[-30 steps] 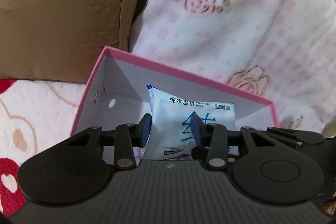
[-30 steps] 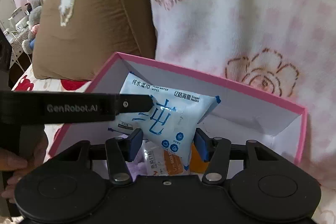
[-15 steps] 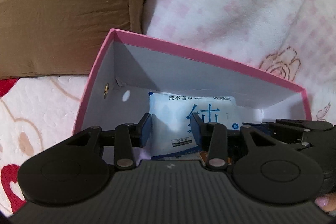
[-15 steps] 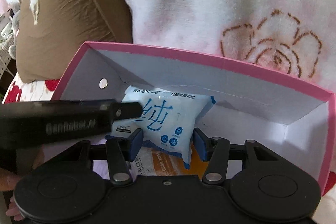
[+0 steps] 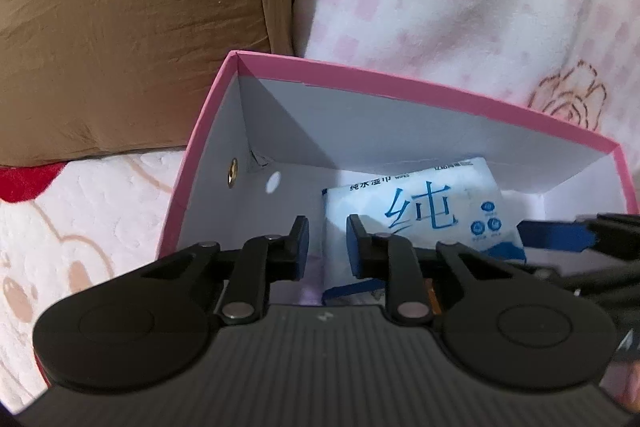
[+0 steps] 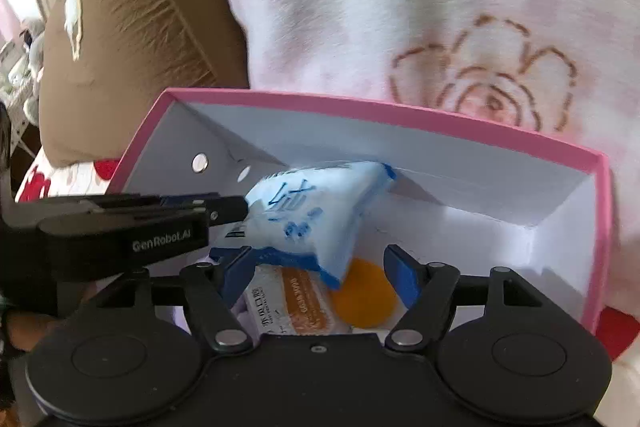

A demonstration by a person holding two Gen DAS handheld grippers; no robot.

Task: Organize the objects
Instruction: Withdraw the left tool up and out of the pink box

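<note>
Right wrist view: crumpled blue-and-white wipes pack [image 6: 308, 215] inside pink box [image 6: 400, 115].

A brown cushion [image 5: 120, 39] with cream stitching leans at the back left. Beside it on the right lies a fluffy white blanket [image 5: 480, 19] with pink checks and brown rose outlines. Below the cushion spreads a white bedcover [image 5: 92, 211] with red patches and bear faces.
</note>
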